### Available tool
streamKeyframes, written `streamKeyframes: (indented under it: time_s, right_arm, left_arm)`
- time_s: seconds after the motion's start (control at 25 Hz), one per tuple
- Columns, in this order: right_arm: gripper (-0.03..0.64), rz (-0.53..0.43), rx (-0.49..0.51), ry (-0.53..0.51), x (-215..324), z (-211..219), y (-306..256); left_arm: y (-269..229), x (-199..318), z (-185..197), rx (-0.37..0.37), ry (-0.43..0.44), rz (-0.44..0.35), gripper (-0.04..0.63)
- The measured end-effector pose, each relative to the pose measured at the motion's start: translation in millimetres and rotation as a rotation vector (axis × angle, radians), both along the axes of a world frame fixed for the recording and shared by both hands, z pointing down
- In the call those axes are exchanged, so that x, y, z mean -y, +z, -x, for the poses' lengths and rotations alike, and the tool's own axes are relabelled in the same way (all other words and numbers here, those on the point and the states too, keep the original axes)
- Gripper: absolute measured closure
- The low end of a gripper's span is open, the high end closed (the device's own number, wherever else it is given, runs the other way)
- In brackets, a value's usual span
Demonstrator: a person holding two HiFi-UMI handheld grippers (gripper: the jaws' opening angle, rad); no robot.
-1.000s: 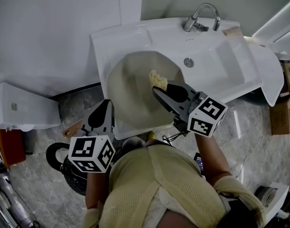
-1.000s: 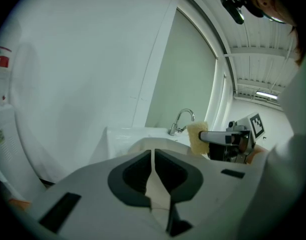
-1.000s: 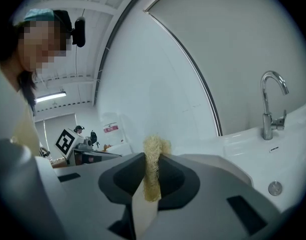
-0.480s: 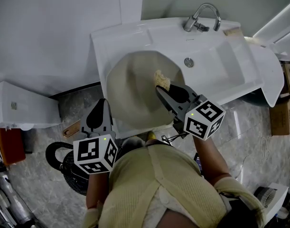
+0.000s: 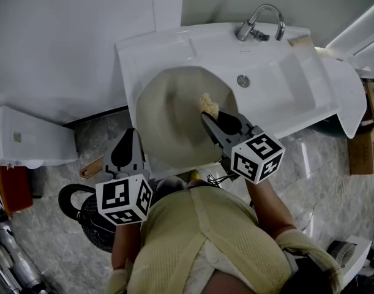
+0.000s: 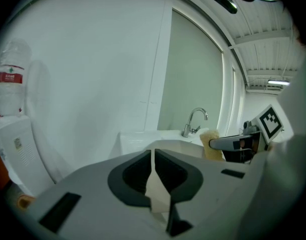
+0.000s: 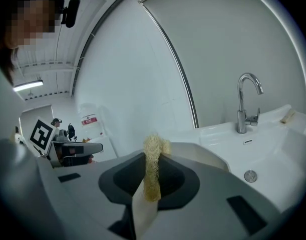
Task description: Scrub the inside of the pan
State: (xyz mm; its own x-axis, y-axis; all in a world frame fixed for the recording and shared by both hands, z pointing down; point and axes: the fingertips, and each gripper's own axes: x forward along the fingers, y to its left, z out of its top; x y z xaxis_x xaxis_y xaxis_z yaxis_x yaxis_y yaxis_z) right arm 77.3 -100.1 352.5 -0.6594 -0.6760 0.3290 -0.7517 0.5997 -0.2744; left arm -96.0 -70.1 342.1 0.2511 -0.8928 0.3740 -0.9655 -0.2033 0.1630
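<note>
A pale beige pan point(image 5: 168, 121) is held tilted over the white sink point(image 5: 291, 78). My left gripper point(image 5: 129, 135) reaches its near left edge and is shut on the pan; in the left gripper view a thin pale strip of the pan point(image 6: 157, 191) sits between the jaws of that gripper point(image 6: 154, 160). My right gripper point(image 5: 206, 119) is shut on a yellow scrubbing sponge point(image 5: 209, 105), which rests against the pan's inside at its right. In the right gripper view the sponge point(image 7: 153, 161) stands up from the gripper point(image 7: 150, 184), with the pan's rim point(image 7: 200, 154) just behind it.
A chrome faucet point(image 5: 260, 20) and the drain point(image 5: 243, 80) lie beyond the pan. To the left stands a white box point(image 5: 27, 139). A brown handle end point(image 5: 92, 166) and a black object point(image 5: 79, 210) are low at the left, and cardboard point(image 5: 361, 146) sits at the right.
My right gripper has drawn slightly back toward the person, with the sponge shifting a little to the right inside the pan. The left gripper has barely moved.
</note>
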Motion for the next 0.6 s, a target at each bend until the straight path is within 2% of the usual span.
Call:
streamKeyframes:
  time_s: [0.6]
  right_arm:
    - [0.540, -0.047, -0.075, -0.009, 4.2, -1.0, -3.8]
  left_arm:
    - [5.9, 0.7, -10.4, 0.060, 0.066, 0.029, 0.520]
